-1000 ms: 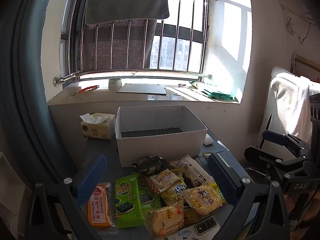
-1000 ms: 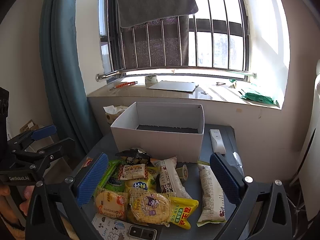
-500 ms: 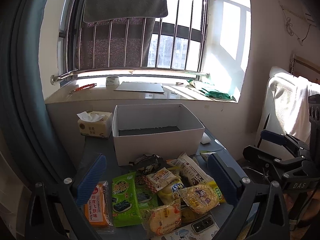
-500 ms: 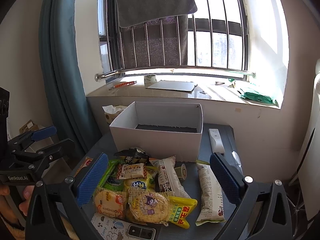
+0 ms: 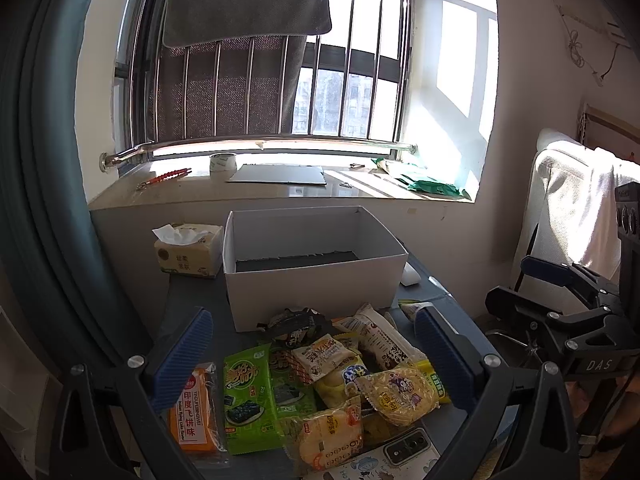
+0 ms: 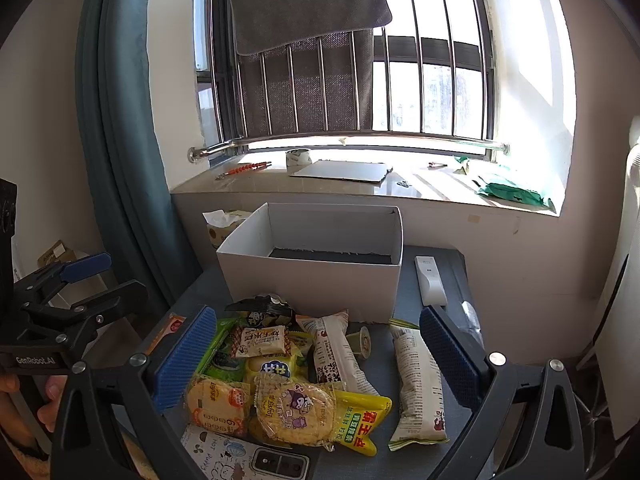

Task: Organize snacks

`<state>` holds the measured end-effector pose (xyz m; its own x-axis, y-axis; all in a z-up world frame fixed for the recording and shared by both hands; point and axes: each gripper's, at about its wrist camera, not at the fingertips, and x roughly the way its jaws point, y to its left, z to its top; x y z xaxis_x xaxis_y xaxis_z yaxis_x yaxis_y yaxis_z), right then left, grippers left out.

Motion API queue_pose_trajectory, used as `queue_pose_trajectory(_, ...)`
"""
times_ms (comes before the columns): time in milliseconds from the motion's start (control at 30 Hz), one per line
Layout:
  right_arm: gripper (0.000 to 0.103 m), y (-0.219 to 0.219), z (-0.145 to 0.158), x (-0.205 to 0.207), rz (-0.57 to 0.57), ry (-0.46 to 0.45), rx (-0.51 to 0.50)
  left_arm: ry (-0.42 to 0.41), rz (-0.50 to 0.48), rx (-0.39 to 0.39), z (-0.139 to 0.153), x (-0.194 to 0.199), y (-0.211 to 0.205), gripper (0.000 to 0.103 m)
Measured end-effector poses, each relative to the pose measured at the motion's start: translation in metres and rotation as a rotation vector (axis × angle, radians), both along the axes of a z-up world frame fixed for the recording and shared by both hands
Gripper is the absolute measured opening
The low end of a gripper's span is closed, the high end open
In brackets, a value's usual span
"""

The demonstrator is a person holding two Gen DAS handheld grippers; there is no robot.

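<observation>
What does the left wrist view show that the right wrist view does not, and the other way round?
Only the left wrist view shows the whole orange packet and the chair with a white cloth. Only the right wrist view shows the whole remote, the small cup and the long white packet lying apart from the pile. Both show the open white box, the tissue pack, the phone, the round yellow cake and both grippers, left and right, open and holding nothing.

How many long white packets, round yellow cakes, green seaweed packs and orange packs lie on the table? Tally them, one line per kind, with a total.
Long white packets: 2
Round yellow cakes: 2
Green seaweed packs: 2
Orange pack: 1
Total: 7
</observation>
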<state>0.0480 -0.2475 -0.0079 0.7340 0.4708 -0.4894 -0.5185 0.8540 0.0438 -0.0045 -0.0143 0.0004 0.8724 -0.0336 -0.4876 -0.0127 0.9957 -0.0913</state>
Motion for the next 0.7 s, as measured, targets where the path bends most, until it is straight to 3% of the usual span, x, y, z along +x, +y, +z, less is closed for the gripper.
queue_pose_trajectory(500, 0.103, 0.001, -0.001, -0.001, 0.005, 0.03, -0.03, 0.009, -0.003, 0.002, -0.003, 0.002, 0.001, 0.103)
queue_pose_trajectory(700, 0.103, -0.001, -0.002, -0.002, 0.0, 0.014, -0.021, 0.086, 0.046, -0.057, -0.018, 0.014, 0.032, 0.103)
